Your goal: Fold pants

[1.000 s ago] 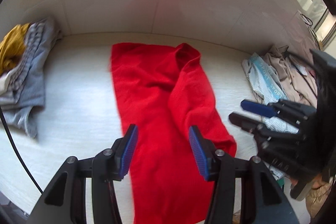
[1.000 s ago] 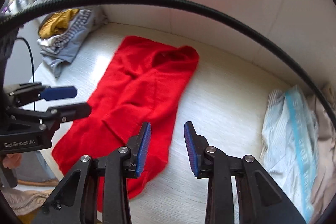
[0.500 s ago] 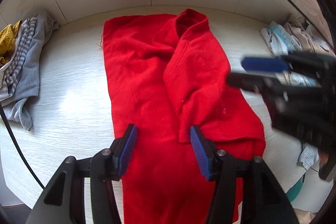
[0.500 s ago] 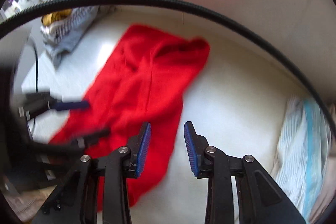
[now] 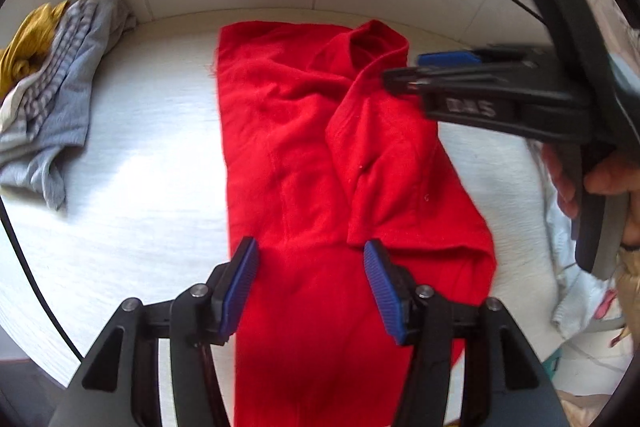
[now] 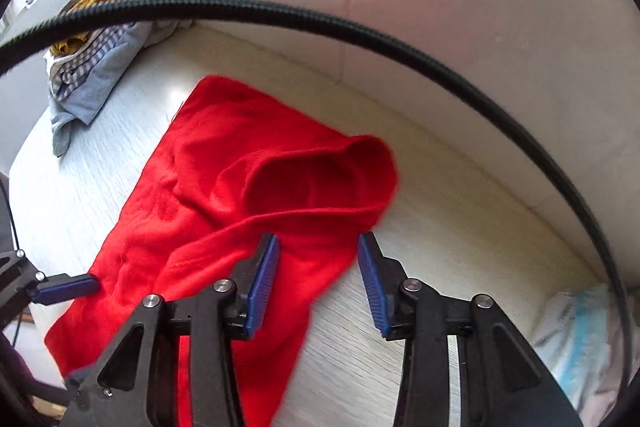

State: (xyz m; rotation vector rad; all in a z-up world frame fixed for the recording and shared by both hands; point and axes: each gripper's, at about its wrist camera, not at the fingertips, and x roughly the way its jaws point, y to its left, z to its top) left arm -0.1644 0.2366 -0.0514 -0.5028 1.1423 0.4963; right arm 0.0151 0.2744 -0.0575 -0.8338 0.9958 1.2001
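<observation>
The red pants (image 5: 320, 163) lie flat on the pale wood surface (image 5: 132, 163), with one leg thrown loosely over the other. Both tongs hang above the cloth and hold nothing. The left tongs (image 5: 310, 283) are about half open over the near end. The right tongs (image 6: 316, 281) are opening over the right edge of the pants, with cloth below them but not pinched. This looks like the reach before a grab. Next, I think each pair must drop down, pinch an edge, and lift it across to make a fold. The right tool's side shows letters, maybe "DAS", too blurry to be sure. A heap of grey and yellow clothes (image 5: 48, 75) sits at the left.
</observation>
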